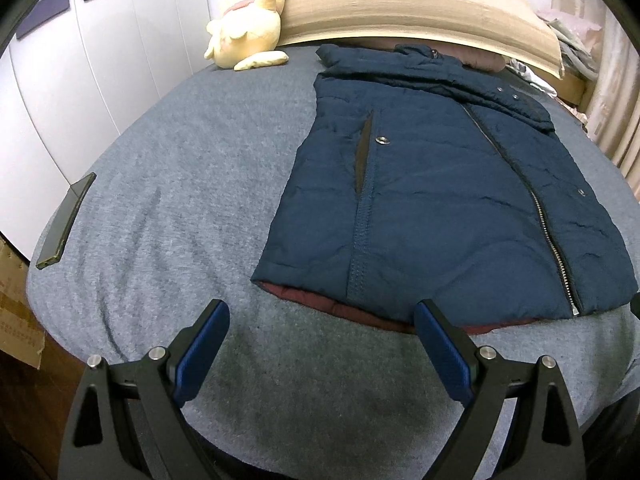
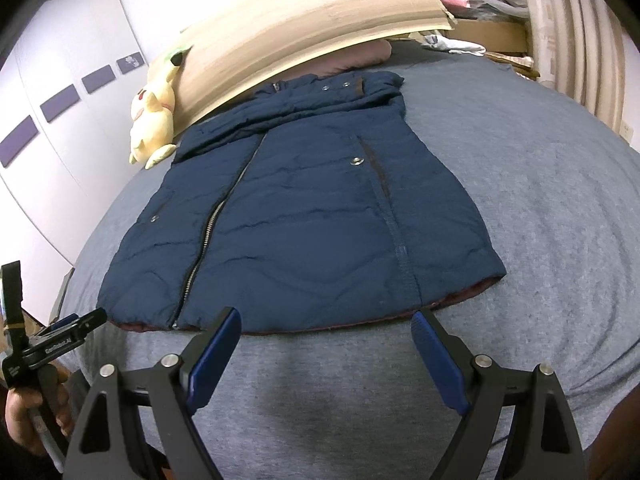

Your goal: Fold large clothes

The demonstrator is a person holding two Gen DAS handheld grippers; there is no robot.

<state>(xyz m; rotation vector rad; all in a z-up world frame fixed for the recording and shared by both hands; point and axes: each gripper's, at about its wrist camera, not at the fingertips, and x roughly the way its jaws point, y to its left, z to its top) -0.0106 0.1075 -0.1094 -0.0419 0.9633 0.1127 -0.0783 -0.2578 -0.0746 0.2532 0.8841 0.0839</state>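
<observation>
Navy quilted zip-front jacket (image 1: 440,200) lies flat on the grey bed cover (image 1: 180,208), maroon lining showing at its hem. Left gripper (image 1: 322,320) and right gripper (image 2: 326,326) hover before it, jaws spread, empty. A yellow plush toy (image 1: 246,24) and dark phone (image 1: 66,220) lie apart.

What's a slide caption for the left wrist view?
Open left gripper poised above the hem of a navy jacket lying flat on the grey bed.

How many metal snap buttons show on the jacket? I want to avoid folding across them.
4 in the left view on the jacket: two near the collar, one beside the pocket slit, one right of the zipper. Folds may hide others.
</observation>
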